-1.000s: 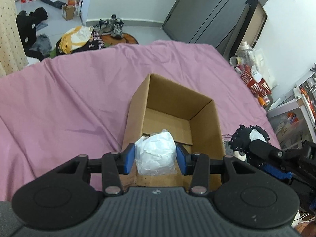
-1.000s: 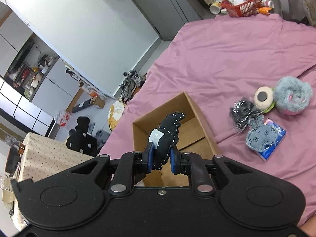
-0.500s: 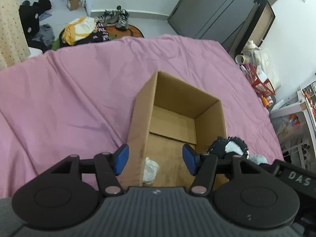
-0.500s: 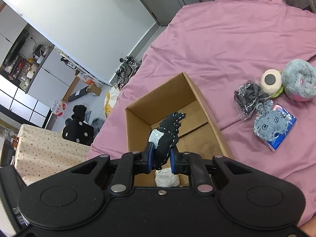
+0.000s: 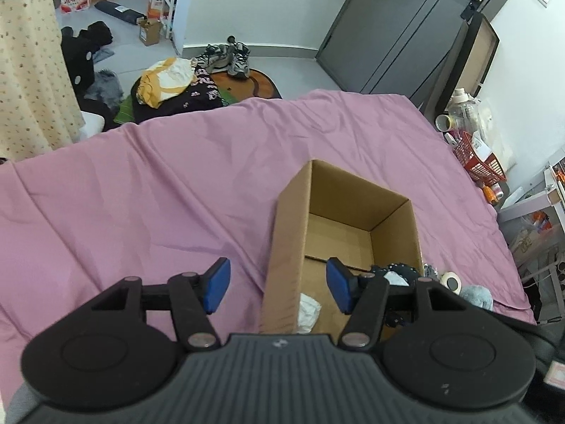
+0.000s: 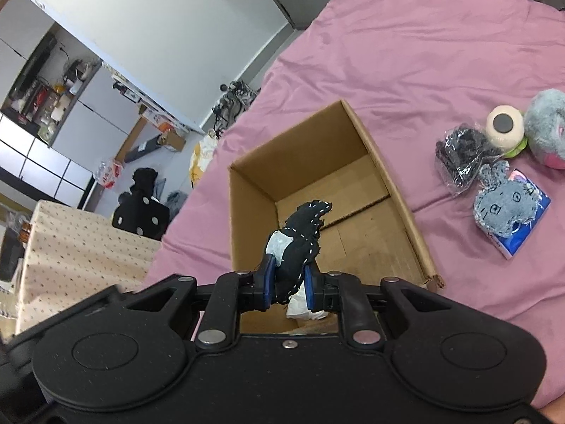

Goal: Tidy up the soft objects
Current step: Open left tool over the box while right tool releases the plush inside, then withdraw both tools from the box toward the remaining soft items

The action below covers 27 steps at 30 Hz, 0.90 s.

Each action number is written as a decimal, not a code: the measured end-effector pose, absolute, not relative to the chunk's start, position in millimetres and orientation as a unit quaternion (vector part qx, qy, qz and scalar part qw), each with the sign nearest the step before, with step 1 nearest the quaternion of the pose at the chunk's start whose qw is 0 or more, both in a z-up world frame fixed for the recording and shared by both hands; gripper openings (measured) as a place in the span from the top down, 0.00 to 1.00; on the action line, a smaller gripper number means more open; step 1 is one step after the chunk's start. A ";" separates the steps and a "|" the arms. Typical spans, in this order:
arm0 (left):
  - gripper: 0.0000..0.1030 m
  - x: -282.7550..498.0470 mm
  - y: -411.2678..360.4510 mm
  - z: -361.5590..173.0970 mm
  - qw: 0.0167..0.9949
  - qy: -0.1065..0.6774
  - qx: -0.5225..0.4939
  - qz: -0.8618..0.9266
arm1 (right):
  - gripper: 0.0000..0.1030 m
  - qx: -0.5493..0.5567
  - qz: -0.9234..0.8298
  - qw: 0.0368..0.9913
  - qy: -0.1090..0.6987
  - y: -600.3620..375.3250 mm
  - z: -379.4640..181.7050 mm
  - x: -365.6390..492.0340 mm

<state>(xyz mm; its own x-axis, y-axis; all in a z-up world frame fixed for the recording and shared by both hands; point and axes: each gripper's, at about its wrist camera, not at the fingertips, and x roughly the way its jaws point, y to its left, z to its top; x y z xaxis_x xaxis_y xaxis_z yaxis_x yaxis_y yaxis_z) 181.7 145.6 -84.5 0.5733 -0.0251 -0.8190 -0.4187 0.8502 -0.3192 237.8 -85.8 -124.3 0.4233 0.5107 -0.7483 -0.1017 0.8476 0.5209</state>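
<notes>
Above the open brown cardboard box (image 6: 328,194) on the pink bed sheet (image 5: 141,194), right tongs (image 6: 286,284) clench a black stitched soft toy (image 6: 300,236); best released low, beside the white crumpled bundle (image 5: 309,312). Left tongs (image 5: 277,284) hang spread, empty.

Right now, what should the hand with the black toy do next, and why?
Probably lower a little and open. The right gripper is shut on the black stitched toy over the cardboard box, where the white bundle already lies.

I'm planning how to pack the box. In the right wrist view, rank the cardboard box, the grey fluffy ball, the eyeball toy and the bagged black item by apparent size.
1. cardboard box
2. grey fluffy ball, partly cut off by the frame
3. bagged black item
4. eyeball toy
The last two look close, so their order is unsure.
</notes>
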 end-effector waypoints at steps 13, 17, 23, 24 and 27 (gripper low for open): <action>0.24 157.3 139.7 -68.1 0.857 0.442 -0.222 0.146 | 0.50 0.184 0.199 0.830 0.487 -95.7 -107.5 225.7; 0.24 152.3 135.5 -61.9 0.859 0.440 -0.216 0.147 | 0.46 0.179 0.207 0.836 0.476 -105.2 -97.0 219.1; 0.13 144.0 124.8 -49.0 0.869 0.424 -0.204 0.155 | 0.24 0.161 0.212 0.856 0.443 -120.8 -76.5 206.5; 0.09 142.8 122.6 -47.2 0.870 0.421 -0.203 0.155 | 0.21 0.157 0.212 0.860 0.437 -123.6 -73.3 204.6; 0.03 139.4 114.1 -42.2 0.877 0.411 -0.194 0.156 | 0.17 0.152 0.213 0.867 0.424 -133.1 -64.6 200.8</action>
